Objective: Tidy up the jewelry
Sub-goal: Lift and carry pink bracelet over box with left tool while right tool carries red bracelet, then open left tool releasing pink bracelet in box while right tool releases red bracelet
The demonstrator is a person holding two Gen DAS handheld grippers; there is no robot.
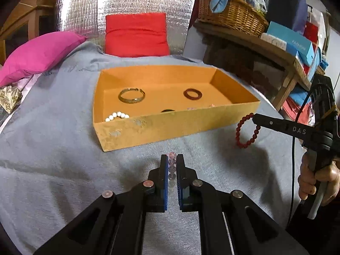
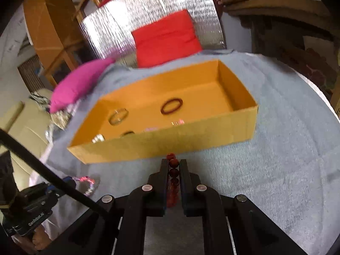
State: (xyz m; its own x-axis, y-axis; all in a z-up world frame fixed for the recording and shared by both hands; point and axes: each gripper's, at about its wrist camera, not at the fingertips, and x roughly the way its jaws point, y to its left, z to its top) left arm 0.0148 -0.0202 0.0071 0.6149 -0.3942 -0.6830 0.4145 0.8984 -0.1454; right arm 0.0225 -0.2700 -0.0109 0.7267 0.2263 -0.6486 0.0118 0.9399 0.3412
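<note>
My left gripper [image 1: 172, 159] is shut on a pink and clear bead bracelet [image 1: 171, 165], held above the grey cloth just in front of the orange box [image 1: 170, 127]. My right gripper [image 2: 174, 162] is shut on a dark red bead bracelet [image 2: 173, 171] near the box's front wall [image 2: 170, 142]. In the left wrist view the right gripper [image 1: 255, 118] shows at the right with the red bracelet [image 1: 247, 132] hanging from its tip. The box holds a gold bangle [image 1: 131, 95], a brown bangle [image 1: 192, 94] and a white bead bracelet [image 1: 116, 115].
The box stands on a grey cloth [image 1: 53, 127]. Behind it lie a red cushion [image 1: 136, 35] and a pink cushion [image 1: 40, 53] against a silver foil sheet. A wooden shelf with a wicker basket [image 1: 231, 13] and boxes stands at the right.
</note>
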